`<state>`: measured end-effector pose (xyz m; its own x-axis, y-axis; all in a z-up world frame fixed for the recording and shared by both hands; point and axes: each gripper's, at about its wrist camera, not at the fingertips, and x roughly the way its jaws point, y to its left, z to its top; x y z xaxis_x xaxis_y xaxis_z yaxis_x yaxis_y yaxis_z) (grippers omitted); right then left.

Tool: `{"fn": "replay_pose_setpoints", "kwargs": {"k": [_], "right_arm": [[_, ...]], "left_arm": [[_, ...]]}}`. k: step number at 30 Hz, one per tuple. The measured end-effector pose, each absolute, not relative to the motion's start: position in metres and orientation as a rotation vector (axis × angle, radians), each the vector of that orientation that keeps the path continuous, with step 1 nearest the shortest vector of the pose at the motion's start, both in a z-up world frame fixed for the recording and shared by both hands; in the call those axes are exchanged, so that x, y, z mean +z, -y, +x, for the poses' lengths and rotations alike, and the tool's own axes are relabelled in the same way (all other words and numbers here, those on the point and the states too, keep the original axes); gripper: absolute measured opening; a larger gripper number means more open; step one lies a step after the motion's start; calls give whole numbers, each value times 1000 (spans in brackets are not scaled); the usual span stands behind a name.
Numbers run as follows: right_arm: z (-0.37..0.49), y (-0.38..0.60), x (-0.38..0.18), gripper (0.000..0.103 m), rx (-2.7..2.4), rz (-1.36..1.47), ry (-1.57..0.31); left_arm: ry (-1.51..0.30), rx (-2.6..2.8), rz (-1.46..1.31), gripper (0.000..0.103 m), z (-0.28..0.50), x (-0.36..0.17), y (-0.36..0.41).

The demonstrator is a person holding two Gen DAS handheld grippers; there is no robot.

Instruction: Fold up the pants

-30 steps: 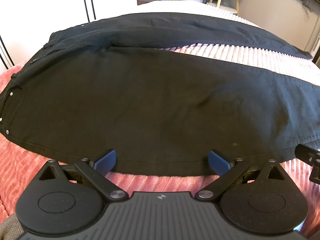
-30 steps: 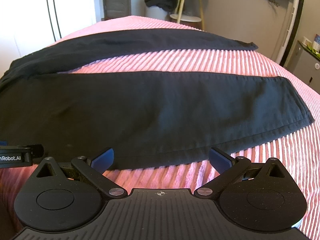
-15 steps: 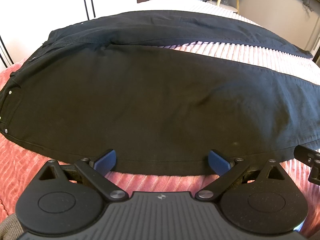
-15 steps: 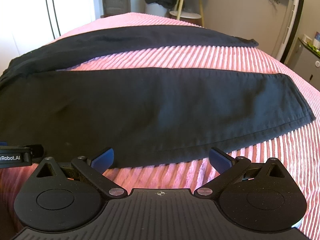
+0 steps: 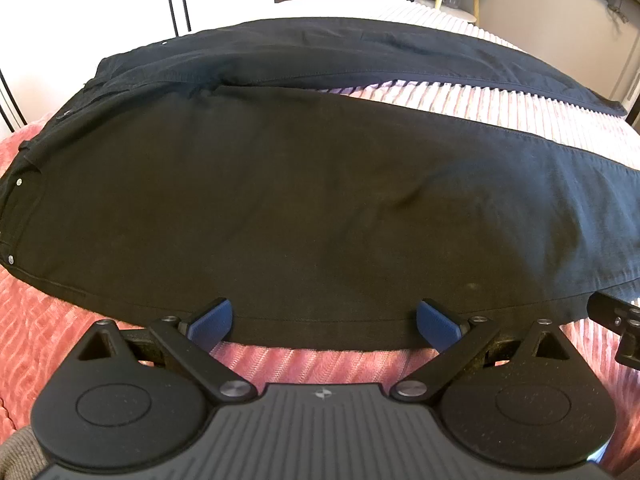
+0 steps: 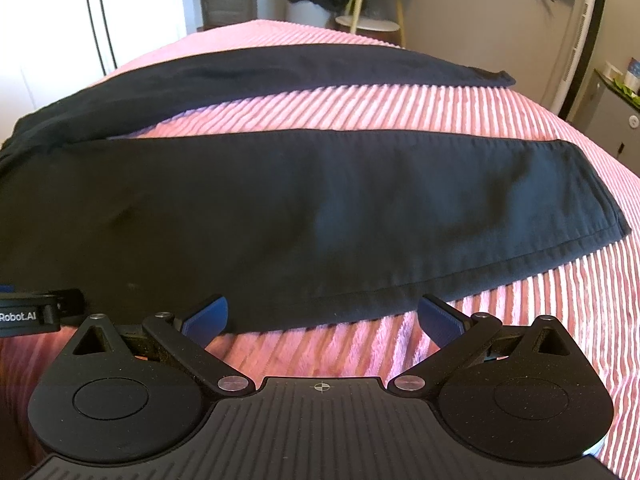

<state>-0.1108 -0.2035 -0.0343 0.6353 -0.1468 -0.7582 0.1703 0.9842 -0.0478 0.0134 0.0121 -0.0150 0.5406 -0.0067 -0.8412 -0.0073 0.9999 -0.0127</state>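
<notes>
- The bed (image 6: 520, 128), covered in ribbed pink fabric, lies under and ahead of both tools.
- The black pants (image 5: 280, 208) lie flat on the bed, legs parted in a V; the near leg's lower edge runs just ahead of each tool's fingertips.
- The left tool (image 5: 324, 318) has its fingers spread wide, near the waist end, holding nothing.
- The right tool (image 6: 323, 316) is equally spread, toward the cuff end, which lies ahead to its right.
- A round side table (image 6: 372, 20) stands far ahead, beyond the bed.
</notes>
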Motion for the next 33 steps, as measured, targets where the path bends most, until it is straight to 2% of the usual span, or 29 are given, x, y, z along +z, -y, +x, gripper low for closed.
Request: {"fn": "replay_pose_setpoints", "kwargs": {"k": [18, 23, 27, 33], "right_arm": [[-106, 206, -37, 103, -183, 49, -894], [-96, 218, -39, 103, -161, 146, -948], [-66, 238, -39, 103, -204, 218, -958], [-18, 266, -55, 103, -266, 290, -987]], "left_arm": [[-1023, -1, -11, 99, 19, -18, -11], [-1017, 16, -25, 99, 19, -15, -15], [-972, 49, -48, 99, 27, 1, -23], [-806, 196, -87, 99, 73, 26, -48]]}}
